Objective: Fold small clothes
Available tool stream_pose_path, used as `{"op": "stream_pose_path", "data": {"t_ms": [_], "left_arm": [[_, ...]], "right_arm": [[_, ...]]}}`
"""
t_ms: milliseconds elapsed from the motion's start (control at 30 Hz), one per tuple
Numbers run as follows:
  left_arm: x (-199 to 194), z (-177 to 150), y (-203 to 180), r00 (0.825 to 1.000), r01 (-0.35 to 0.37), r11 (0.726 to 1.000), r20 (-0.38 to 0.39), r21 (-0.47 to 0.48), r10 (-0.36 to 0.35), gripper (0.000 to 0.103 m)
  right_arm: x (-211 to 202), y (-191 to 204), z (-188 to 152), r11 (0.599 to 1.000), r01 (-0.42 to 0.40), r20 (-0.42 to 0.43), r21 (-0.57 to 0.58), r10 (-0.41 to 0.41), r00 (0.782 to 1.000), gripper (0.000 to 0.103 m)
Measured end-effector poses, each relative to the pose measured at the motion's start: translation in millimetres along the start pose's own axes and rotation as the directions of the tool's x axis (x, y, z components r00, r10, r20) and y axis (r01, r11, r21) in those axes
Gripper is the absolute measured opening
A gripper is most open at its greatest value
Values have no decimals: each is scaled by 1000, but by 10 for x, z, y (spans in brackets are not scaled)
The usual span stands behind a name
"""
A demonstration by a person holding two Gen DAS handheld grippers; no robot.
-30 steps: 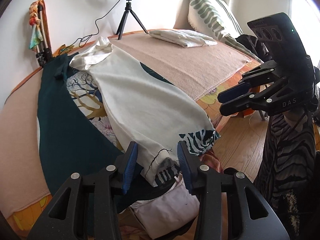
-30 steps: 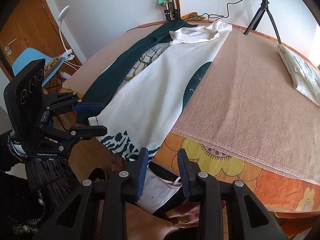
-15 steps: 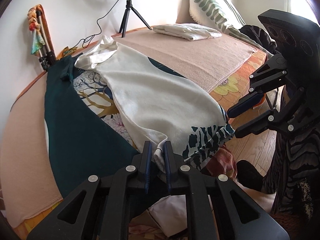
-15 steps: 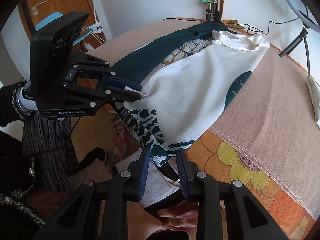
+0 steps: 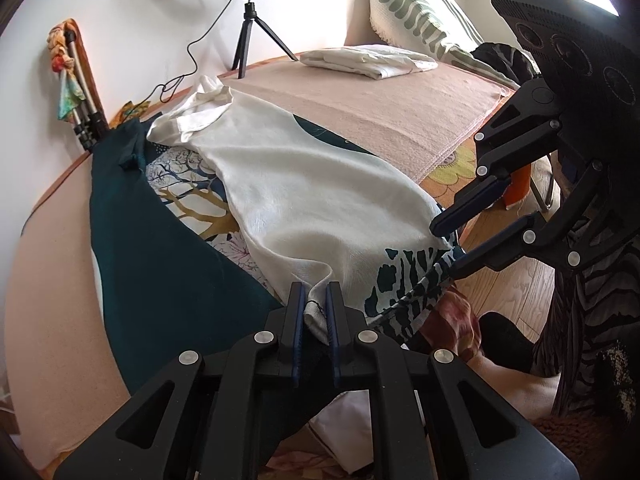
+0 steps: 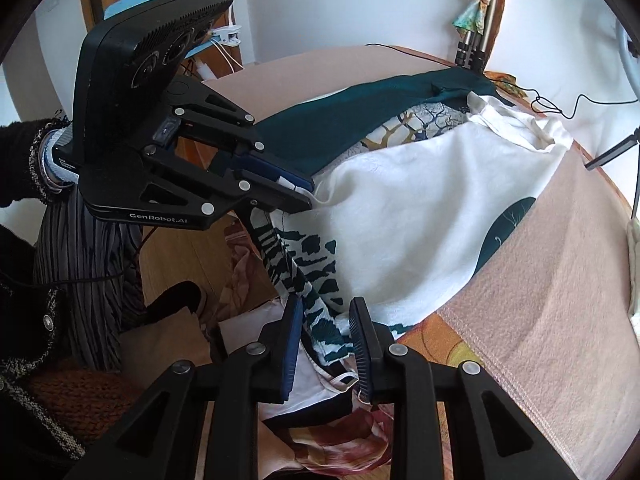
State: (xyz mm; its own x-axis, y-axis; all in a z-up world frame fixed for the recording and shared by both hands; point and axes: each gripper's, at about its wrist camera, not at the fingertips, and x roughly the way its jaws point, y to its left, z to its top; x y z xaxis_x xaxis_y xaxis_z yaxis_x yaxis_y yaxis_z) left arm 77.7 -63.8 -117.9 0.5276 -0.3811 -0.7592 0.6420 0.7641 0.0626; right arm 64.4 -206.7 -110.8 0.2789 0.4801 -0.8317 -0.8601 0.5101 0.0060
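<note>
A white garment point(image 5: 304, 196) with a dark zebra-print hem point(image 5: 404, 280) lies along the bed, its hem hanging over the near edge. My left gripper point(image 5: 316, 300) is shut on a bunched white fold at the hem's left corner; it also shows in the right wrist view point(image 6: 296, 192). My right gripper point(image 6: 326, 320) is open, its fingers astride the zebra hem point(image 6: 312, 264) without pinching it; in the left wrist view point(image 5: 444, 248) its jaws stand apart around the hem's right corner.
A dark green garment point(image 5: 160, 248) and a tree-print cloth point(image 5: 192, 196) lie under the white one. A folded white pile point(image 5: 368, 62), a ring light tripod point(image 5: 248, 32) and a pillow point(image 5: 412, 16) stand at the back. More clothes point(image 6: 320, 432) lie on the floor below.
My left gripper closed on the white fold at the hem. My right gripper moved in from the side to straddle the zebra hem, still open.
</note>
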Motion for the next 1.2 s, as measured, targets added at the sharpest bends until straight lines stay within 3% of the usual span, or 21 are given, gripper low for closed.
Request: {"op": "stream_pose_path", "data": {"t_ms": [133,200,233,333,433,500,567,600,633,733,833,933,967,1033,1067,1100,1200], "left_arm": [[18,3,46,1000,-3,1000,3,-12,3,9],[16,1,51,1000,1,1000,7,-18,-1,9],[17,1,46,1000,1,1000,9,-17,-1,8],[14,2,33,1000,8,1000,16,-20,-8,8],[-49,25,30,1000,11,999,29,-33,-10,8],[-190,50,68,998,26,997,59,-71,-22,10],[-399,53,136,994,35,993,110,-109,-23,24],[-495,46,184,991,35,991,131,-130,-18,30],[-576,28,242,990,36,987,144,-156,-13,42],[-726,-84,445,989,30,971,146,-236,5,45],[-763,-224,609,991,-20,960,118,-280,55,45],[-768,-358,760,995,-28,940,83,-339,59,45],[-767,-402,806,996,-24,934,74,-357,54,45],[-747,-477,873,998,-19,923,48,-384,41,45],[-727,-513,903,999,-5,916,30,-401,19,45],[-716,-557,916,1000,12,907,18,-422,-5,45],[-645,-679,953,998,47,869,-7,-493,-57,45]], "right_arm": [[91,114,50,993,26,-40,-112,-31,999,24],[76,139,39,993,12,-61,-120,-20,998,7],[66,151,15,993,-9,-76,-122,-1,997,5],[57,223,-81,989,37,-95,-146,-51,994,0],[-54,223,-113,998,42,-68,-36,-44,997,0],[-256,209,-100,996,73,1,50,-73,997,0],[-573,89,-86,974,82,115,213,-108,987,0],[-708,-13,-117,943,75,155,325,-132,979,0],[-786,-98,-162,905,80,168,417,-163,972,0],[-780,-101,-274,849,197,96,491,-277,956,0],[-569,-32,-381,824,176,10,539,-216,976,0],[-475,122,-409,847,200,-36,492,-210,977,0],[-461,162,-403,866,194,-54,460,-191,980,1],[-541,229,-439,901,107,-22,421,-108,994,4],[-613,229,-445,907,87,2,411,-96,995,18],[-677,199,-450,906,70,28,416,-90,996,38],[-723,-107,-486,848,-11,86,530,-41,995,41]]}}
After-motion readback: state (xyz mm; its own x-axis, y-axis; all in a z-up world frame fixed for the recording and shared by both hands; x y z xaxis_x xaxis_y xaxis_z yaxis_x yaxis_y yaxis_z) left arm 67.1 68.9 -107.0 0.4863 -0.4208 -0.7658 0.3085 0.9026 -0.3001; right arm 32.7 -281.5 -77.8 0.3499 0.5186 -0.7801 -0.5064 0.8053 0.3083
